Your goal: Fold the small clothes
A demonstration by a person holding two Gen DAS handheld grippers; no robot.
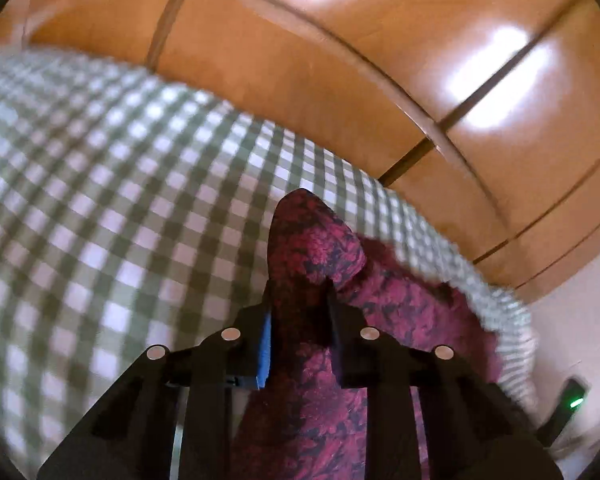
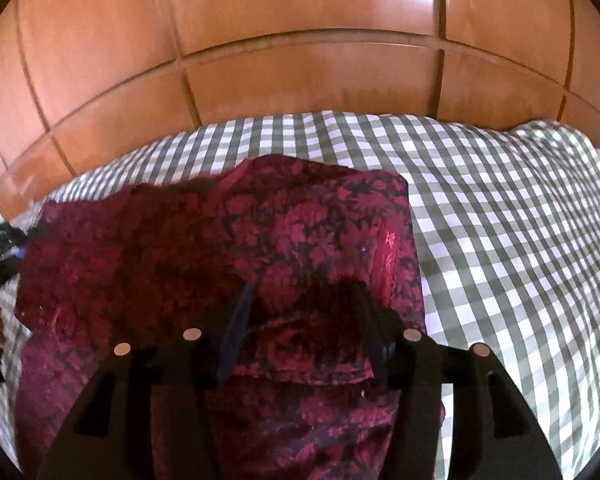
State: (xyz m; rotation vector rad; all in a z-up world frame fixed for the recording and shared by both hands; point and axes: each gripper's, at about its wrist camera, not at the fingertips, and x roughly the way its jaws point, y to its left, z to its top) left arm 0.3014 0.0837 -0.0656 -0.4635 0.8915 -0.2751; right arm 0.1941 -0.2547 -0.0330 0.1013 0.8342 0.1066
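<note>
The left tongs [image 1: 300,300] were pinching a bunched fold of the red floral garment [image 1: 320,248], which rose in a rounded peak between the two black fingers, the blue pad [image 1: 265,350] on the left finger pressed against the cloth. From there the fabric ran back under the tool and off to the right, toward the rumpled edge of the green-and-white checked cover [image 1: 112,184] on what looked like a bed. This view was blurred, so finer detail of the weave could not be made out. Behind the cover stood orange-brown wooden panels [image 1: 380,60] with bright patches of reflected light, and a small dark device with a green light [image 1: 572,400] sat at the lower right. In the right wrist view, the right tongs [image 2: 300,300] stood apart with the garment [image 2: 228,240] lying under and between them; whether they actually gripped the cloth could not be told, since the tips sat in shadow. The garment lay spread on the checked cover [image 2: 500,220], left of centre, its far edge uneven and its right edge fairly straight. The wooden panels [image 2: 300,80] filled the background.
</note>
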